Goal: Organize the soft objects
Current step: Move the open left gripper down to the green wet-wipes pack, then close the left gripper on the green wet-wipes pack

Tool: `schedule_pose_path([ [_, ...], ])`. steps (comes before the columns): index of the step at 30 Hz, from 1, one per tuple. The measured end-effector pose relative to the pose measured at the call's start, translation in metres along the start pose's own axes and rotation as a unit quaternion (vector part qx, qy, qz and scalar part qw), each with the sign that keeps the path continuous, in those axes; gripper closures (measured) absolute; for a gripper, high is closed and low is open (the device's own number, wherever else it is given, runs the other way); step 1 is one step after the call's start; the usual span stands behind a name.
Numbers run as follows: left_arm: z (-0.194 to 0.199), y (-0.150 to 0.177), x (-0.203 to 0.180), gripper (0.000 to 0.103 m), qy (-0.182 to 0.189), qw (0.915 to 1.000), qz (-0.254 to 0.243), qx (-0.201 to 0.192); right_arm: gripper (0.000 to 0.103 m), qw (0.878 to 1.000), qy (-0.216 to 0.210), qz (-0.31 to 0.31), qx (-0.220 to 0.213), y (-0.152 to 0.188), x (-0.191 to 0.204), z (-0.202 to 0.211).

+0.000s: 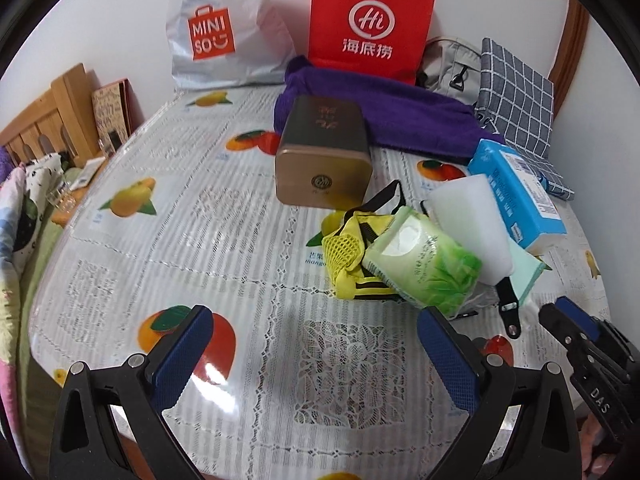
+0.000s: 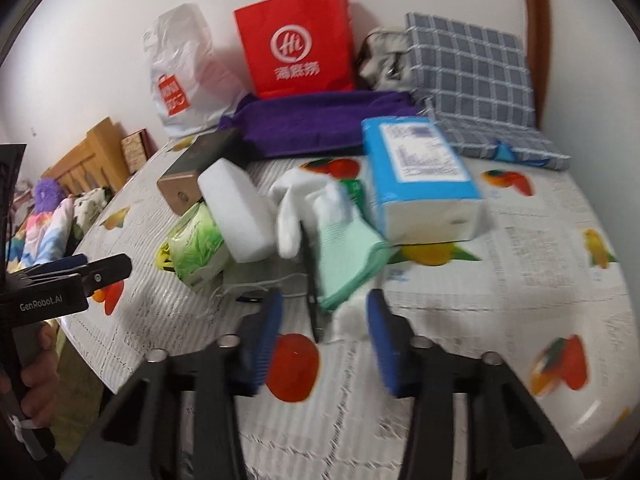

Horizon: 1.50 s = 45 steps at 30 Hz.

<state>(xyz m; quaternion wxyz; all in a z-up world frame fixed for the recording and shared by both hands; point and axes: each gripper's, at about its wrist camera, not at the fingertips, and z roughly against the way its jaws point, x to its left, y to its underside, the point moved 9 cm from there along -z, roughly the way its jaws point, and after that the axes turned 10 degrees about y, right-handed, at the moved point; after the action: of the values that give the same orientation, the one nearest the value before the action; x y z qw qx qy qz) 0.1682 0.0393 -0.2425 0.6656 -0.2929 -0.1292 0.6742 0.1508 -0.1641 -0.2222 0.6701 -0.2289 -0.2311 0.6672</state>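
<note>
Right wrist view: blue tissue pack lies lengthwise toward wall.

Glossy plastic tablecloth, fuzzy purple towel, matt metal tin

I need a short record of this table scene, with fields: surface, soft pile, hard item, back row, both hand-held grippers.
surface: table under a fruit-print cover
soft pile: yellow mesh bag, green wipes pack, white sponge block, blue tissue pack, glove
hard item: gold tin, lying on its side
back row: Miniso bag, red paper bag, purple towel, checked cloth
left hand-held gripper: open, empty
right hand-held gripper: narrower gap, nothing pinched
</note>
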Motion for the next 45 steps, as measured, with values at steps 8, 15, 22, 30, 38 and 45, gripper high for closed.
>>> schedule_pose_path([
  [8, -0.004, -0.003, 0.008, 0.001, -0.006, 0.9999, -0.012, -0.007, 0.073, 0.999, 0.005, 0.04, -0.01, -0.01, 0.02, -0.021],
  [15, -0.008, -0.006, 0.013, 0.001, 0.008, 0.9999, -0.006, -0.011, 0.087, 0.998, 0.017, 0.058, 0.012, -0.003, 0.026, -0.052],
  [22, -0.01, -0.008, -0.002, 0.001, 0.032, 0.9993, -0.013, -0.017, 0.1, 0.997, 0.005, 0.071, 0.002, -0.002, 0.026, -0.046],
  [30, -0.022, -0.007, -0.041, 0.001, 0.067, 0.9971, -0.037, -0.006, 0.1, 0.998, 0.002, 0.062, -0.022, -0.001, 0.005, -0.004],
  [38, -0.041, -0.01, -0.064, 0.001, 0.07, 0.9968, -0.038, 0.004, 0.1, 0.999, 0.03, 0.013, -0.013, 0.003, -0.05, -0.007],
  [45, -0.058, -0.012, -0.072, 0.001, 0.064, 0.9973, -0.036, 0.007, 0.1, 0.999, 0.047, -0.003, 0.021, 0.022, -0.075, -0.031],
])
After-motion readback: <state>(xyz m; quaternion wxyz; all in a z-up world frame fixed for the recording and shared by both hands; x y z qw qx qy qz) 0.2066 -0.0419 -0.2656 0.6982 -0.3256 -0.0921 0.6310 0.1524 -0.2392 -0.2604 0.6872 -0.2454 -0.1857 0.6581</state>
